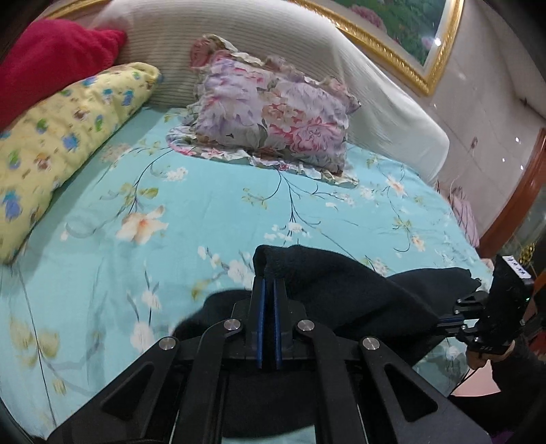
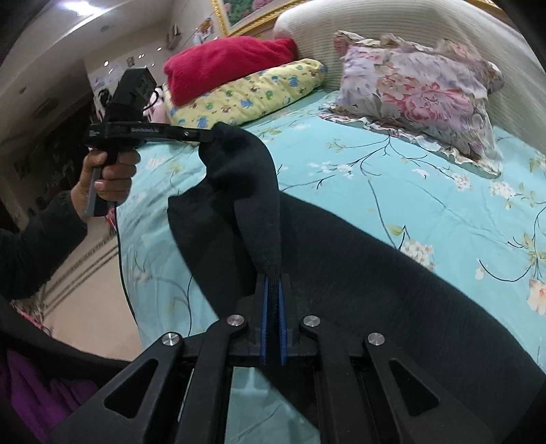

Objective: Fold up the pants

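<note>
Black fleece pants (image 2: 341,273) stretch between both grippers above a turquoise floral bedsheet (image 1: 204,205). Left gripper (image 1: 268,283): blue-padded fingers nearly together, a fold of the dark cloth pinched at the tips, the fabric rising just past them and draping off to the right. Right wrist view shows the same tool from the side (image 2: 204,136), held in the person's left hand (image 2: 109,174), the cloth bunched at its tip and hanging down.

Right gripper (image 2: 273,276): fingers narrow, clamped on a ridge of the pants that runs up and left toward the other tool. In the left wrist view it sits at the far right edge (image 1: 443,321), its tip buried in the fabric. The rest of the garment lies on the sheet, spreading down and to the right in the right wrist view.

Surroundings: lilac floral ruffled pillow (image 1: 269,112) near the cream ribbed headboard (image 1: 273,34), well apart from the pants. Yellow printed cushion (image 1: 61,136) and red fuzzy blanket (image 1: 51,58) at the bed's left side. Gold-framed flower painting (image 1: 392,30) on the wall.
</note>
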